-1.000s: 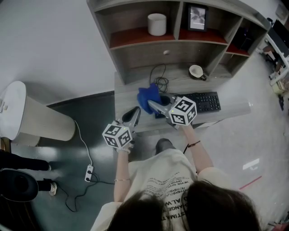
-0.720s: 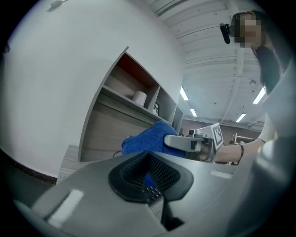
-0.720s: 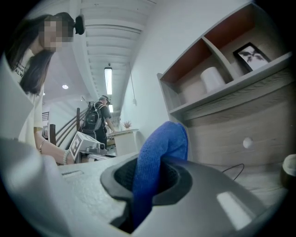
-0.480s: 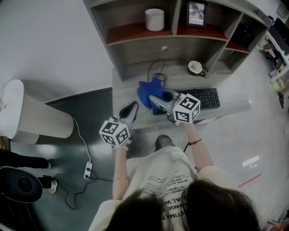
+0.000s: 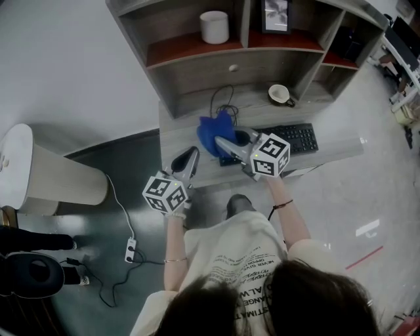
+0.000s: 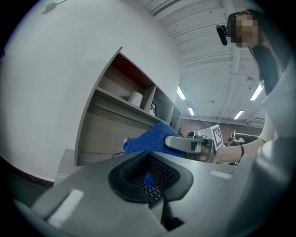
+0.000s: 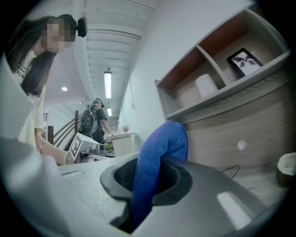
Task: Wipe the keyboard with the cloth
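Overhead, the head view shows a grey desk with a hutch of open shelves. The upper left compartment holds a white cylindrical pot, and whatever is inside it is out of sight. The compartment next to it holds a framed picture. A cup stands on the desk under the shelves, and I cannot tell its contents. The black keyboard lies near the front edge. The right gripper holds the blue cloth over the keyboard's left end; whether the cloth touches the keys cannot be told. The left gripper hovers just left of it, over the front of the desk.

In the left gripper view, the jaws are drawn together with nothing between them. A thin slit under the dark pads shows a few keys, and the cloth and the other gripper lie beyond.

In the right gripper view, the jaws are clamped on the cloth. It bunches up above the pads and trails down between them. The pot and the picture sit in their compartments beyond, with the cup at the far right edge.
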A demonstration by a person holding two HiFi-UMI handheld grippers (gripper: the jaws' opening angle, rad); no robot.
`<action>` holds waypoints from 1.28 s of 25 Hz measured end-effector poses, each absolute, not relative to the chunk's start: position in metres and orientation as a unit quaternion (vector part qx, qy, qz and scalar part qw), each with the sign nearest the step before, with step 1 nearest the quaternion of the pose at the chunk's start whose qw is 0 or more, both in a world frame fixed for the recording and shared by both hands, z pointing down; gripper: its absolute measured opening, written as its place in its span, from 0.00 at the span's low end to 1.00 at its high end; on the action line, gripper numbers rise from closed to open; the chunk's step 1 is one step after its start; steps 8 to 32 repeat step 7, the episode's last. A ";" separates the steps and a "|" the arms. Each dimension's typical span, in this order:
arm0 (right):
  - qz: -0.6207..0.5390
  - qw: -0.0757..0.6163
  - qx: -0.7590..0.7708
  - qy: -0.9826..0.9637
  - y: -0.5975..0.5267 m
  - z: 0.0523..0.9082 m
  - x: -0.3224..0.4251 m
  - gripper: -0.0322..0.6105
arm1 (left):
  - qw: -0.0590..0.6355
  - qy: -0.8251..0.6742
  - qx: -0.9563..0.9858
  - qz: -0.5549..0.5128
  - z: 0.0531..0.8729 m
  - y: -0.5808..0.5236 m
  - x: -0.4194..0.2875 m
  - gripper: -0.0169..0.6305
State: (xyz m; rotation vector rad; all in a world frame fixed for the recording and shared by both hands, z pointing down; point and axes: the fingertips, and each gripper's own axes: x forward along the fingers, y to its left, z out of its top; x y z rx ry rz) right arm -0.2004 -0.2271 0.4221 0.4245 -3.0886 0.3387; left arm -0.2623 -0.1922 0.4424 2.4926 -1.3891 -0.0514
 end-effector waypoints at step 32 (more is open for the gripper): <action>0.112 -0.003 0.140 -0.984 -0.227 0.420 -0.197 0.13 | 0.145 -0.480 0.865 -0.018 0.441 -0.190 -0.261 0.02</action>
